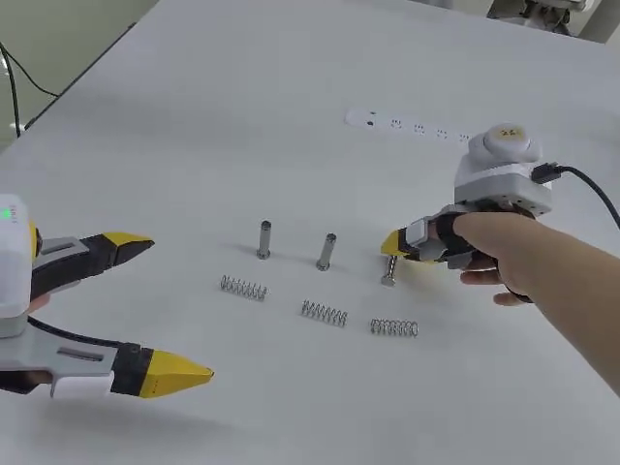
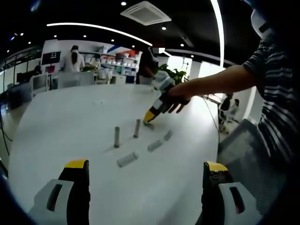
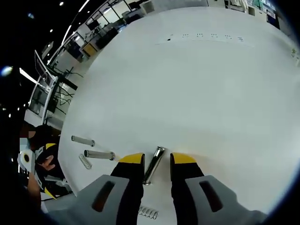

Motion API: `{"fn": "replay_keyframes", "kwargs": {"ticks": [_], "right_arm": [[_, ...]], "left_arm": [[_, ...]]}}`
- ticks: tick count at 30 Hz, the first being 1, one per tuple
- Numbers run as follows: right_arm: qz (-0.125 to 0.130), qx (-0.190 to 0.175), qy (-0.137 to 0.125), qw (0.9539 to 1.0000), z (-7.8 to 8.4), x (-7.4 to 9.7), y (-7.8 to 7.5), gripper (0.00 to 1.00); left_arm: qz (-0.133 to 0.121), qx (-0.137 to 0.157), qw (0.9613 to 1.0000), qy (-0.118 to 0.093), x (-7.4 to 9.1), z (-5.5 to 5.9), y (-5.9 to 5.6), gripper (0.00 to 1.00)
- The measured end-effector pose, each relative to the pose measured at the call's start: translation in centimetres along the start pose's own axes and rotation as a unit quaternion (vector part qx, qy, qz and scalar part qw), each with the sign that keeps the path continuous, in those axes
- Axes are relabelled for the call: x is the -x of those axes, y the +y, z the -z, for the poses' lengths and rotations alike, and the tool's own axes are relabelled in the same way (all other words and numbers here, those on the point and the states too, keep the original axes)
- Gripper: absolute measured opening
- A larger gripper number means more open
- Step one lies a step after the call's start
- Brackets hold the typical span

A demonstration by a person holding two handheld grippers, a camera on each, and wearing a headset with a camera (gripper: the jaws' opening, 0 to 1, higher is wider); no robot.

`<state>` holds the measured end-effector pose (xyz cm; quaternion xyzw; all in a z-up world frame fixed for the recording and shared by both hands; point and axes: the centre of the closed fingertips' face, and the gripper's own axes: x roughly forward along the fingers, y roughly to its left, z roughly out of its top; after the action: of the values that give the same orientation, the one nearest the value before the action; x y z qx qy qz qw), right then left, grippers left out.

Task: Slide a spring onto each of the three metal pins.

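Right gripper view is showing the right claw (image 3: pixel 157 158) straddling the rightmost pin (image 3: pixel 153 167), jaws slightly parted; the left claw (image 1: pixel 174 306) is hovering wide open; three springs (image 1: pixel 324 313) are lying on the tabletop (image 1: pixel 291 145) nearby.

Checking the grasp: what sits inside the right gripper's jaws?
A bare metal pin stands inside the open right gripper. In the head view, the gripper covers its top.

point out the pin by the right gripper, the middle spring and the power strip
pin (image 3: pixel 153 164): right gripper view, mid shaft
middle spring (image 1: pixel 324 313): head view, centre coils
power strip (image 1: pixel 407 127): head view, top face
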<state>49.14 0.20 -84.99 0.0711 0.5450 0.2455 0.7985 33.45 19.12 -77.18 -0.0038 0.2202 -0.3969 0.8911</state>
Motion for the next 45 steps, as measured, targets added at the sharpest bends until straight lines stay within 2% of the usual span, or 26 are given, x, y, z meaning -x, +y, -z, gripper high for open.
{"fn": "replay_keyframes", "kwargs": {"ticks": [12,23,38,45], "right_arm": [[0.013,0.039,0.013,0.9991,-0.2,-0.9,0.2,0.13],[0.021,0.056,0.014,0.9981,-0.4,-0.9,0.0,0.09],[0.018,0.096,0.023,0.9950,-0.1,-1.1,0.2,0.05],[0.012,0.125,0.013,0.9920,-0.1,-1.3,0.4,0.05]], "left_arm": [[0.001,0.007,1.0000,0.000,0.0,0.3,-0.1,0.98],[0.004,0.007,1.0000,0.000,-0.4,0.3,-0.2,0.97],[0.007,0.008,0.9999,0.002,-0.5,0.5,-0.4,0.97],[0.007,0.009,0.9999,0.001,-0.5,0.5,-0.4,0.97]]}}
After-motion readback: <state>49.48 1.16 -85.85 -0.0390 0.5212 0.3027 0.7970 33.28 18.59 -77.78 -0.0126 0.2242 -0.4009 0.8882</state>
